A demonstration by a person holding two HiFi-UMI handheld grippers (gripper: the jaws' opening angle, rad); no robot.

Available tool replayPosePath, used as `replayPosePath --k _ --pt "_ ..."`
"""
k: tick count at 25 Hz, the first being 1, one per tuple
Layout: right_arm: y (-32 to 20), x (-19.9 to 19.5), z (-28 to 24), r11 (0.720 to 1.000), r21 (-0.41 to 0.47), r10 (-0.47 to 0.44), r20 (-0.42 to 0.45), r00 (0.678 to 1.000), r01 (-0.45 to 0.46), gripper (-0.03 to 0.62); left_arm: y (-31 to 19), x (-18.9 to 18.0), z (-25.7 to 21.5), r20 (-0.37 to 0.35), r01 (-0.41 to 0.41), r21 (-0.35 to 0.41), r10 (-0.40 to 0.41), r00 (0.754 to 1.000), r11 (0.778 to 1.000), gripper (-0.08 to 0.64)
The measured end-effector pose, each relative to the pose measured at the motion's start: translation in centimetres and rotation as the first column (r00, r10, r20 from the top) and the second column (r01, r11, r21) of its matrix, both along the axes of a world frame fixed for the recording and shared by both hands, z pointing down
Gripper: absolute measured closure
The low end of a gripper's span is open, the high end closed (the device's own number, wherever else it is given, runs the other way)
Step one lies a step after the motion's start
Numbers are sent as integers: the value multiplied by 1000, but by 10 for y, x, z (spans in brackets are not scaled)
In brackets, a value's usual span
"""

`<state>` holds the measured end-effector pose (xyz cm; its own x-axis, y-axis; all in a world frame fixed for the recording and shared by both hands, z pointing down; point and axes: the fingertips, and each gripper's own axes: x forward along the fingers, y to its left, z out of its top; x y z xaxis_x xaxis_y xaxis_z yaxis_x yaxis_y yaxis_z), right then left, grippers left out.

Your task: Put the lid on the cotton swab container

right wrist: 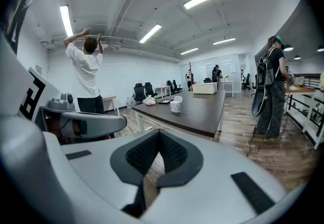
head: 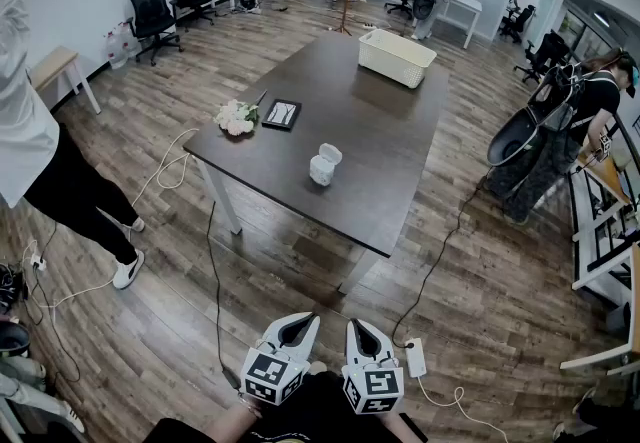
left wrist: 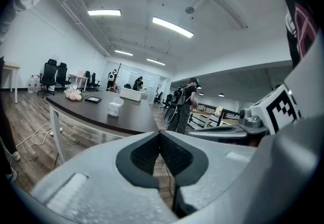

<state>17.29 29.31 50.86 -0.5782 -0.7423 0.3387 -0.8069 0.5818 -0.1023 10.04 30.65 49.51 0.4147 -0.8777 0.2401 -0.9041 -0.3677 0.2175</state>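
Note:
A small white cotton swab container [head: 322,169] stands on the dark table [head: 400,191], its lid [head: 329,153] tipped up at its far side. It also shows small in the left gripper view as the container [left wrist: 115,108] and in the right gripper view as the container [right wrist: 175,106]. Both grippers hang close to my body, well short of the table's near edge. My left gripper [head: 300,323] [left wrist: 160,137] is shut and empty. My right gripper [head: 360,329] [right wrist: 159,138] is shut too, nothing between its pads.
On the table are a white basket [head: 396,57], a bunch of white flowers [head: 237,118] and a dark tray [head: 281,114]. A power strip [head: 415,357] and cables lie on the wood floor. A person in white [head: 40,146] stands left, another with a bag [head: 565,136] right.

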Motion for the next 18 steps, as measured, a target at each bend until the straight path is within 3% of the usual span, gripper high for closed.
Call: replayPosePath --k 9,18 --pt "13 1 12 999 -14 -47 -37 998 46 586 13 12 10 -12 -6 -24 6 1000 1000 552" --pt "4 2 13 998 -16 -53 24 998 53 584 10 12 13 -13 16 -32 -16 1000 999 552"
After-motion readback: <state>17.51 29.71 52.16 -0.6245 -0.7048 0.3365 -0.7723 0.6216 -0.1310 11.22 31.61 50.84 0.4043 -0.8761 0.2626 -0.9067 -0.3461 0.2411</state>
